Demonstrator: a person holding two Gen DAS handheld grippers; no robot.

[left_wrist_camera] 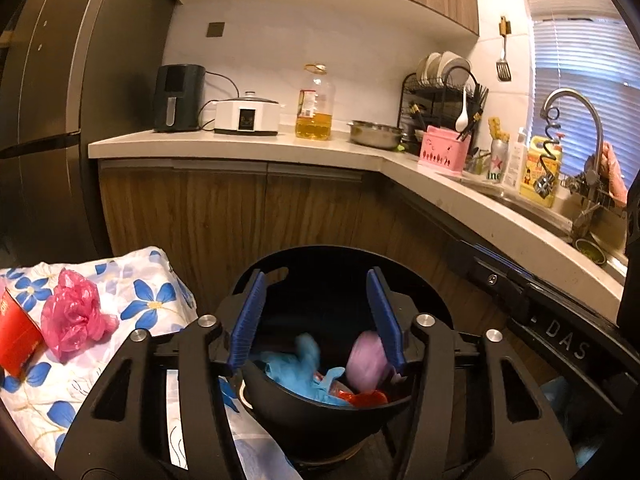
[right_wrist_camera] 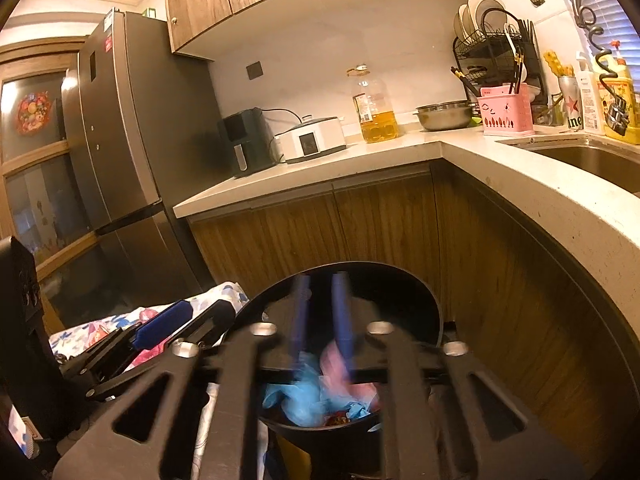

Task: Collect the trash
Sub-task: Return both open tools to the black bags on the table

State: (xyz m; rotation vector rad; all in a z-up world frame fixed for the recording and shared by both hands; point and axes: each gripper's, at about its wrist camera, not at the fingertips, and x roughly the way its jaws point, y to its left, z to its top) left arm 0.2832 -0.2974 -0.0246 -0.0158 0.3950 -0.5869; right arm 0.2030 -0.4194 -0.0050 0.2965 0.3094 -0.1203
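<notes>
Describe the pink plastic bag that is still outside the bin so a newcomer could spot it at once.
Start at the tall dark fridge on the left and drop down to the blue-flowered cloth beside the black trash bin. The crumpled pink plastic bag lies on that cloth, right of a red box. It is the only translucent, wrinkled pink lump there; the box is stiff and red.
</notes>
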